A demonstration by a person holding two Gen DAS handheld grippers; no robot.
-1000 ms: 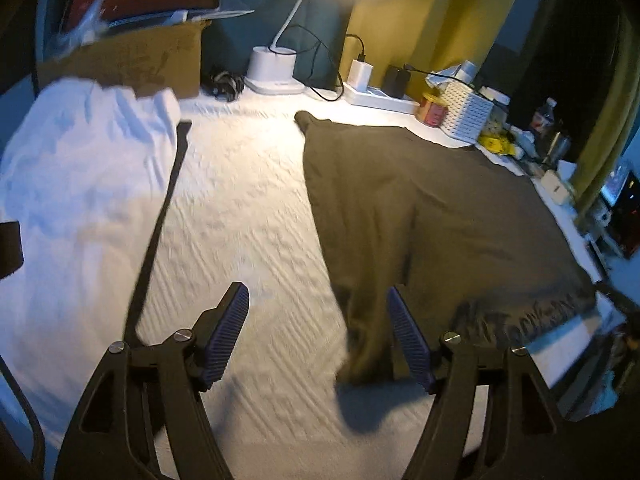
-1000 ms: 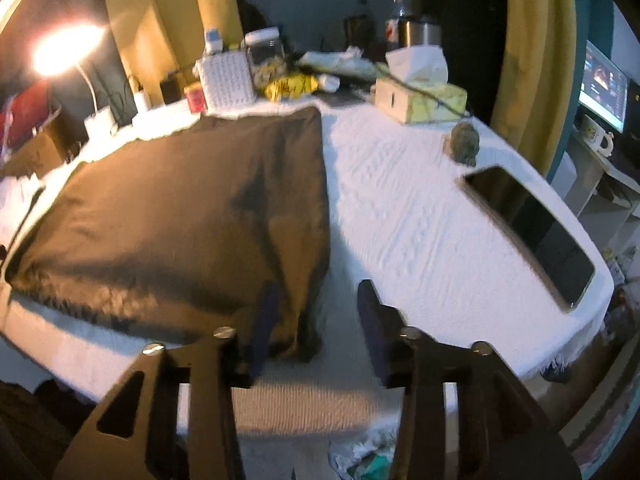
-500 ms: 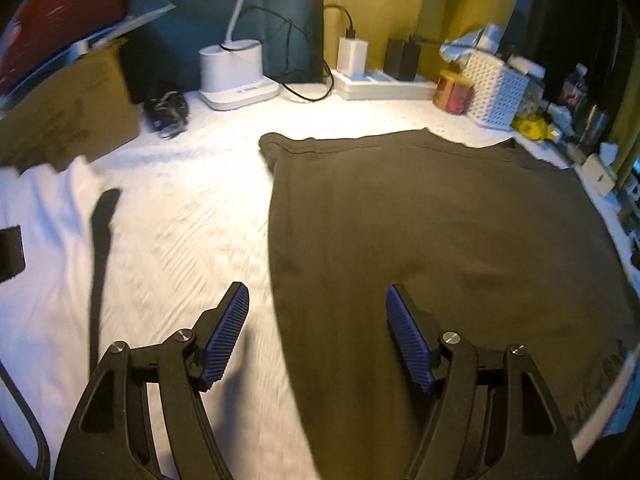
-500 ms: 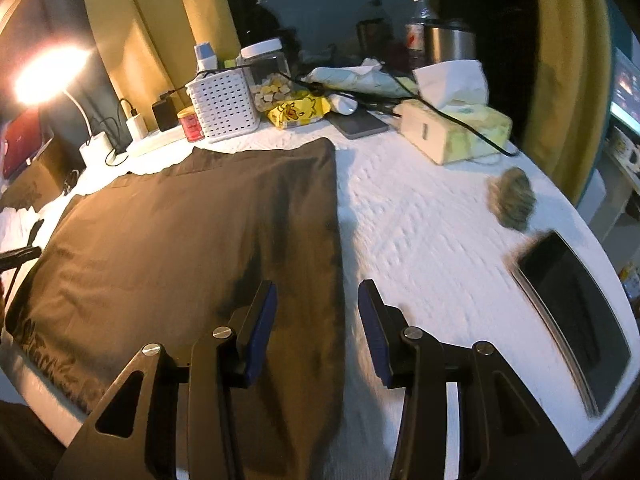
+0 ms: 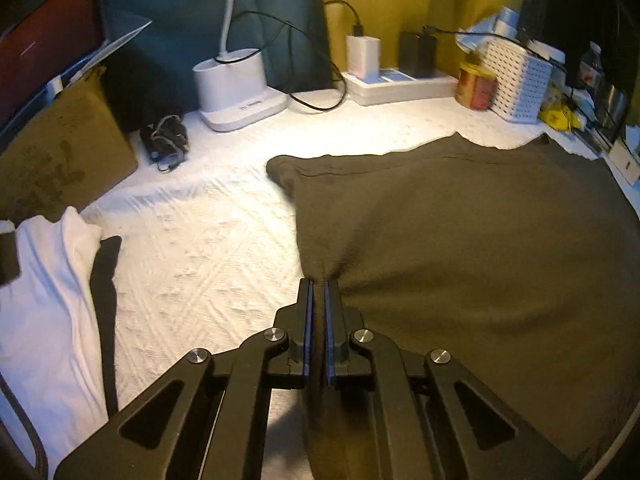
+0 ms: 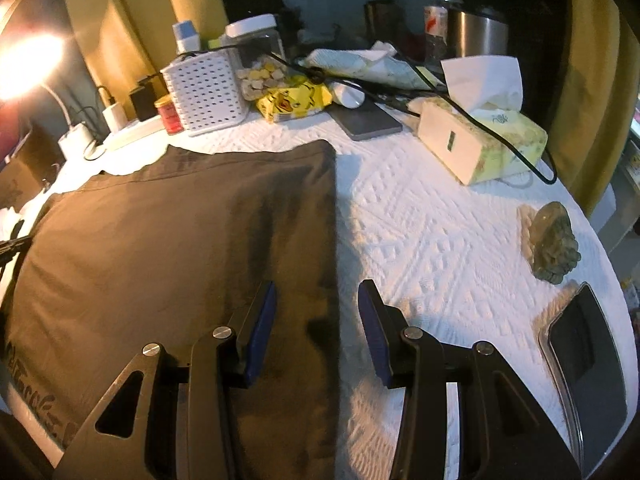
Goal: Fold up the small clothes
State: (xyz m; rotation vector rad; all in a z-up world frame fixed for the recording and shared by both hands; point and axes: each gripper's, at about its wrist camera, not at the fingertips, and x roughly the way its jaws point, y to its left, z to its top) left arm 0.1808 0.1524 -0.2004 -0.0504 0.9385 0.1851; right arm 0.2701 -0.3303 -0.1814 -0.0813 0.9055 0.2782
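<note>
A dark olive garment (image 5: 460, 240) lies spread flat on the white textured tablecloth (image 5: 208, 264). My left gripper (image 5: 318, 282) is on its left edge, jaws closing tight with the cloth pinched between the pads; the fabric puckers at the tips. In the right wrist view the same garment (image 6: 160, 240) fills the left half, with pale lettering at its near left corner. My right gripper (image 6: 317, 292) stands open low over the garment's right edge, which runs between its two fingers. One finger is above the cloth, the other above bare tablecloth (image 6: 420, 240).
A white garment (image 5: 48, 300) lies at the left. Along the back stand a lamp base (image 5: 236, 88), a power strip (image 5: 400, 84) and a white basket (image 6: 204, 96). On the right sit a tissue box (image 6: 480, 140), a grey-green lump (image 6: 554, 244) and a phone (image 6: 588, 360) near the table's edge.
My left gripper went from wide open to shut on the garment's left edge. Both grippers moved along the garment's sides towards the back of the table. The right gripper's gap is unchanged.
</note>
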